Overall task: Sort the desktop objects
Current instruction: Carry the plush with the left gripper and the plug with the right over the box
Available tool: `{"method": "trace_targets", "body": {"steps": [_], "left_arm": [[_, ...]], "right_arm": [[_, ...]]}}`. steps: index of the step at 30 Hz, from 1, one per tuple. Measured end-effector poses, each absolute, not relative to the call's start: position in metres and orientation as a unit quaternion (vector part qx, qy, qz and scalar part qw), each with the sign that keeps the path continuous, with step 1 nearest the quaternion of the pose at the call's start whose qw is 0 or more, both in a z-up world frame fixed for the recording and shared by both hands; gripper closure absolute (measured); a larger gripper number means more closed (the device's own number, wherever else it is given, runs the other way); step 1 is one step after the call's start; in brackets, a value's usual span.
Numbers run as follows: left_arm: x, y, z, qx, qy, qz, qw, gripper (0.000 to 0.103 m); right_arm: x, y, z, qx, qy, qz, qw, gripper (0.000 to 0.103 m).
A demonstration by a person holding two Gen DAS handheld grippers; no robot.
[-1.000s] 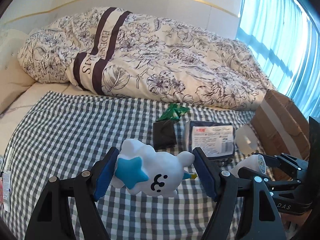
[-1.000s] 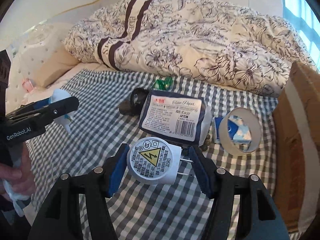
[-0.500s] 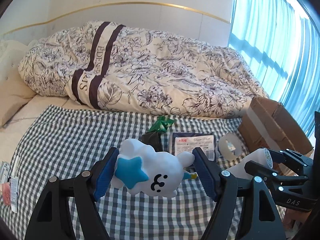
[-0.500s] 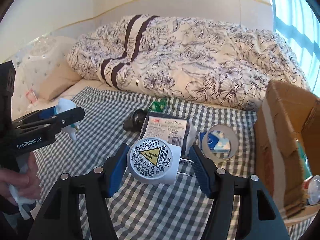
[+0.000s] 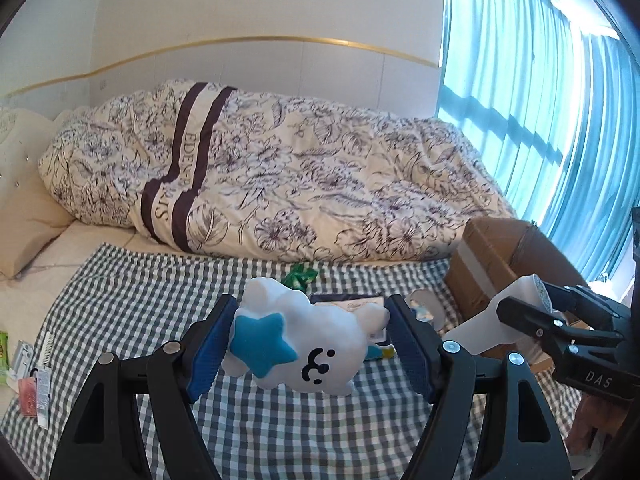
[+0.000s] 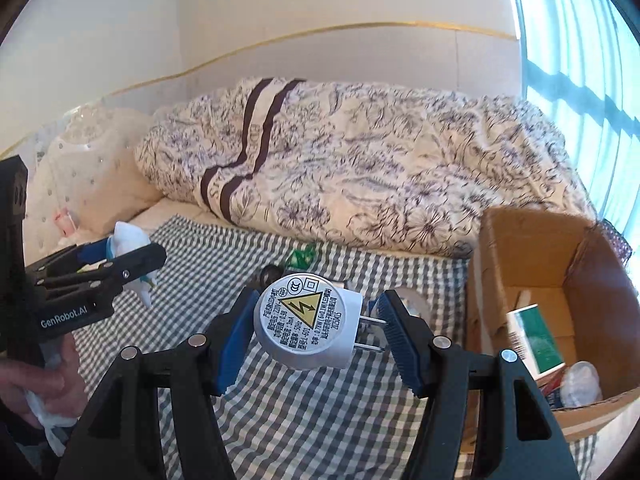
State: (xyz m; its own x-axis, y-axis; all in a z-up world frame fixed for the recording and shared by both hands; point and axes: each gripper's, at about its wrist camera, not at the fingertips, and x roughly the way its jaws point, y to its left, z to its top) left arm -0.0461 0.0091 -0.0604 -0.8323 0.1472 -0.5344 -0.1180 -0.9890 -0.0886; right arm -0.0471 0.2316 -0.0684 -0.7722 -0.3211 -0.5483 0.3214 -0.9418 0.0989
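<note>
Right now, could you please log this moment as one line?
left gripper: shut on cloud toy | right gripper: shut on plug adapter | cardboard box: open, right

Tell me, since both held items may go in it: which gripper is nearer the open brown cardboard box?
Right. The right gripper is beside the open brown cardboard box; the left gripper is farther left.

Both tools are matte black plastic with blue ribbed pads and round silver screws at the joints. The left hand-held gripper (image 5: 308, 354) carries white "GenRobot.AI" lettering on its side, and the right hand-held gripper (image 6: 316, 338) is marked "DAS".
</note>
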Motion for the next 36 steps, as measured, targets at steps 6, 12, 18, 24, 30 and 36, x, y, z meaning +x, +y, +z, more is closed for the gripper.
{"method": "trace_targets", "body": {"steps": [6, 12, 18, 24, 30, 36], "left_arm": [[-0.032, 0.021, -0.039, -0.264, -0.025, 0.962, 0.073, 0.026], [-0.02, 0.038, -0.021, -0.245, -0.02, 0.966, 0.082, 0.026], [-0.01, 0.056, -0.007, -0.23, -0.018, 0.969, 0.092, 0.026], [0.0, 0.074, 0.01, -0.216, -0.017, 0.971, 0.106, 0.026], [0.008, 0.095, 0.027, -0.198, -0.012, 0.972, 0.123, 0.026], [0.011, 0.12, 0.043, -0.181, -0.005, 0.973, 0.141, 0.026]], "right_arm": [[-0.032, 0.245, -0.047, 0.27, -0.001, -0.948, 0.168, 0.041], [-0.016, 0.261, -0.025, 0.248, -0.002, -0.955, 0.163, 0.041], [-0.001, 0.275, -0.009, 0.236, 0.002, -0.959, 0.155, 0.041], [0.017, 0.292, 0.01, 0.217, 0.009, -0.966, 0.143, 0.041], [0.029, 0.313, 0.029, 0.196, 0.01, -0.973, 0.121, 0.041], [0.04, 0.339, 0.044, 0.182, 0.008, -0.978, 0.098, 0.041]]}}
